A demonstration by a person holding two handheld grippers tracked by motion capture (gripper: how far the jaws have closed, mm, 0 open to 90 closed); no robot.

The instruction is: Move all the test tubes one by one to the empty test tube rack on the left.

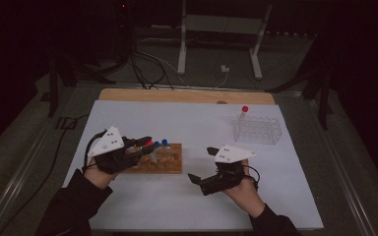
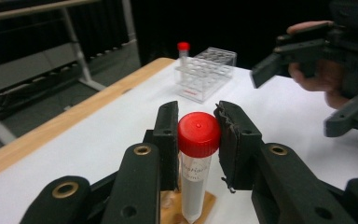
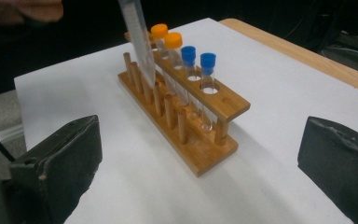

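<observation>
Now the left tool pinches a red-capped centrifuge tube just under its cap, lifted above the wooden rack; light, slick plastic. Right tool gapes wide, empty.

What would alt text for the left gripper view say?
The left gripper clamps a red-capped tube between its two black jaws, above a white table. Farther back stands a clear rack holding another red-capped tube; the right gripper hangs open at right.
</observation>
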